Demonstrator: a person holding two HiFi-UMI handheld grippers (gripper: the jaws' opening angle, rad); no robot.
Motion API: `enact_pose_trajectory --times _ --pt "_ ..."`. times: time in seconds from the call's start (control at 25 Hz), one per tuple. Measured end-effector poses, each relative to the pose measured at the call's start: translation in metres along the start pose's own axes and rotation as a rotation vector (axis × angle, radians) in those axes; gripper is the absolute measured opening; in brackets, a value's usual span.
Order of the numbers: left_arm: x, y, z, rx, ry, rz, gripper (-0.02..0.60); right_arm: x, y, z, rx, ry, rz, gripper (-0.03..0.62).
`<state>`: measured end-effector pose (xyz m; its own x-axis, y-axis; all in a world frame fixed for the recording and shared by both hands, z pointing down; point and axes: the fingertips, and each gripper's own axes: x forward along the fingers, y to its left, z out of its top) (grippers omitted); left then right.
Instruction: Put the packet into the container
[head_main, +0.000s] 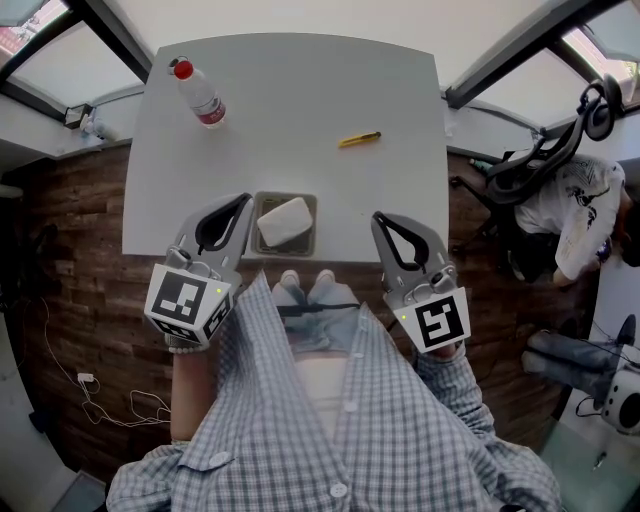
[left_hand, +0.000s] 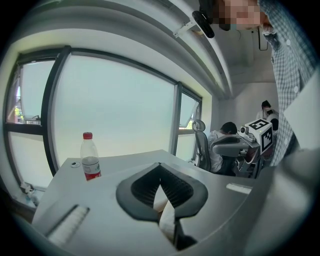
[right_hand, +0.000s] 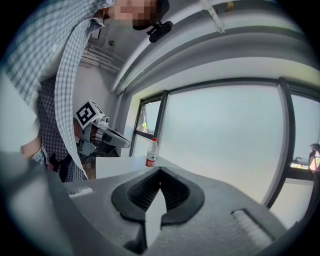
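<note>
Grey left tool (head_main: 244, 199) and right tool (head_main: 379, 217), both clenched and empty, beside packet (head_main: 284, 221) in container (head_main: 263, 247).

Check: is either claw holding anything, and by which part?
Nothing is held: the left claw and right claw are shut, empty; the packet lies in the container.
</note>
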<state>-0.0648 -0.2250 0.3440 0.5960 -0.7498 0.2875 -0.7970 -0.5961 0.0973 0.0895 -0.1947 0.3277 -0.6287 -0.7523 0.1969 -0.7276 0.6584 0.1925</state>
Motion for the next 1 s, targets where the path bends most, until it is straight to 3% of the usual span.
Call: enact_pose_trajectory --times 1.0 --pt "0.0022 -0.0026 -0.0033 0.008 0.018 -0.011 0.003 0.0005 0.0006 -0.0094 -0.015 0.049 0.001 0.0"
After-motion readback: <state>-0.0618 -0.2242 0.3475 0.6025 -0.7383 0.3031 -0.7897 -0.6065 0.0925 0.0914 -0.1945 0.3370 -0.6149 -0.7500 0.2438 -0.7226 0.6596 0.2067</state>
